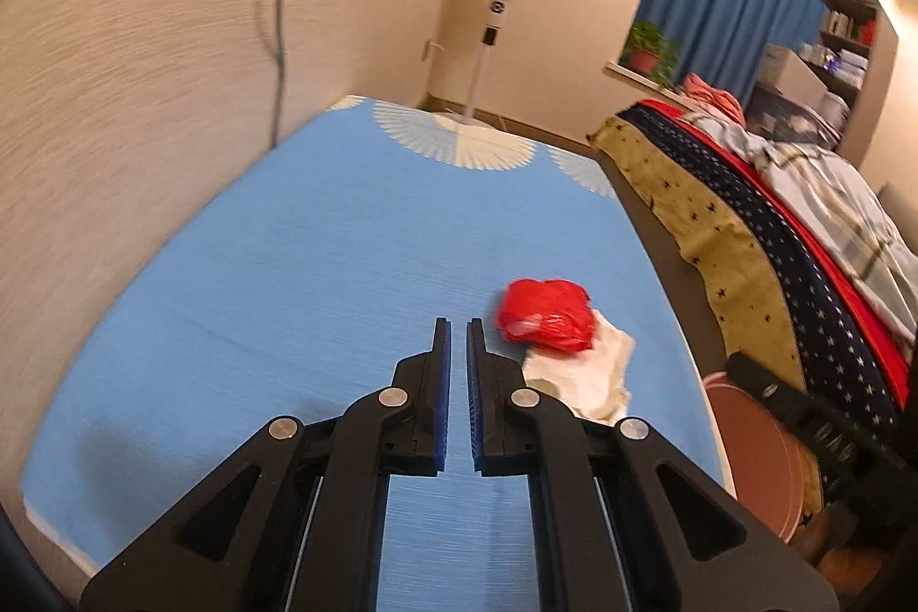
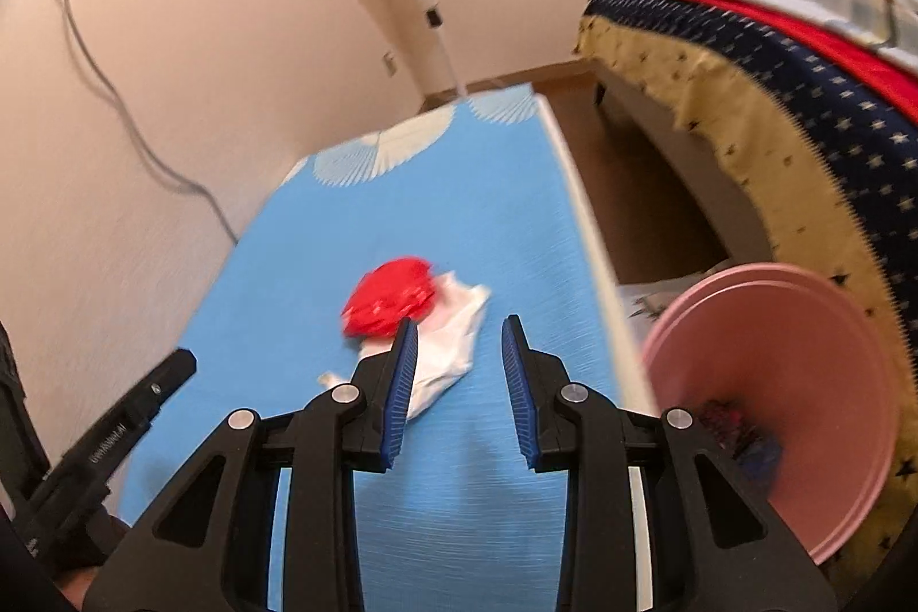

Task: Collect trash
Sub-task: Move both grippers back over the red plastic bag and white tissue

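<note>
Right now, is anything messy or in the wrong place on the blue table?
Yes. A crumpled red bag and a crumpled white paper lie touching on the blue table, which otherwise looks bare. They look like trash; the pink bin is beside the table.

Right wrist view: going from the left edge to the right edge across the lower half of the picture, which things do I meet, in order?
left gripper → red crumpled wrapper → white crumpled paper → pink bin beside the table → yellow starred bed cover.
</note>
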`<action>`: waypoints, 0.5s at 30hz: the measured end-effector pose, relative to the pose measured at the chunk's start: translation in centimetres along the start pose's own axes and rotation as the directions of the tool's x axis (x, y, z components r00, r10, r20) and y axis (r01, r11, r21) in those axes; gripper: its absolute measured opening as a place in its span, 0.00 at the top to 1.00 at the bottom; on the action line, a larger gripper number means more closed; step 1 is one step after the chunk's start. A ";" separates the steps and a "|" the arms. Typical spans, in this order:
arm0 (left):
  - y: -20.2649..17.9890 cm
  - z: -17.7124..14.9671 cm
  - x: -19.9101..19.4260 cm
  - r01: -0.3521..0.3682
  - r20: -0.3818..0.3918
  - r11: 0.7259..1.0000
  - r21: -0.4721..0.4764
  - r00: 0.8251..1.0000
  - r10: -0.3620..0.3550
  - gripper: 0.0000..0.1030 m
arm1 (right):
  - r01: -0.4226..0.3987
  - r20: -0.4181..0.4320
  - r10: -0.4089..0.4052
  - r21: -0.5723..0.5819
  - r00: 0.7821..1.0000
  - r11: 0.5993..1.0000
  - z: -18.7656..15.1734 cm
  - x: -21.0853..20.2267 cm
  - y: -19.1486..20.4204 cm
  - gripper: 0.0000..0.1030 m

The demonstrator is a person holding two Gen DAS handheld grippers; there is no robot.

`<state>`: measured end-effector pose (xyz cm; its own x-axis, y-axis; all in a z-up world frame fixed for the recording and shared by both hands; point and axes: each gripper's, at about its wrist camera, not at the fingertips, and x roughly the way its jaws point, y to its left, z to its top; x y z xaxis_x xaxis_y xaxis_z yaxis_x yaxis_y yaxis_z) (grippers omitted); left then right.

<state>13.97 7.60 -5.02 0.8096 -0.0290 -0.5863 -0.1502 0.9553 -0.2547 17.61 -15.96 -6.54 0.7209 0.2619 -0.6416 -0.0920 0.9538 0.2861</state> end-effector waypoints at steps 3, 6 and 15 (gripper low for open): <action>0.4 0.1 0.1 -0.011 0.005 1.000 -0.008 1.000 0.011 0.94 | -0.007 -0.042 0.007 -0.003 0.999 1.000 -0.8 1.9 1.1 0.68; 0.5 0.1 0.4 -0.016 0.006 1.000 -0.011 1.000 0.017 0.94 | -0.011 -0.083 0.012 0.015 0.996 1.000 -1.3 3.6 1.4 0.67; 0.7 0.1 1.5 -0.017 -0.005 1.000 -0.008 1.000 0.017 0.94 | -0.005 -0.166 0.011 0.040 0.986 0.999 -2.1 6.5 1.2 0.65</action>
<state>15.15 8.30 -6.00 0.8039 -0.0140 -0.5946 -0.1689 0.9532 -0.2508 20.70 -12.83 -11.87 0.5961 0.2934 -0.7474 -0.0679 0.9459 0.3171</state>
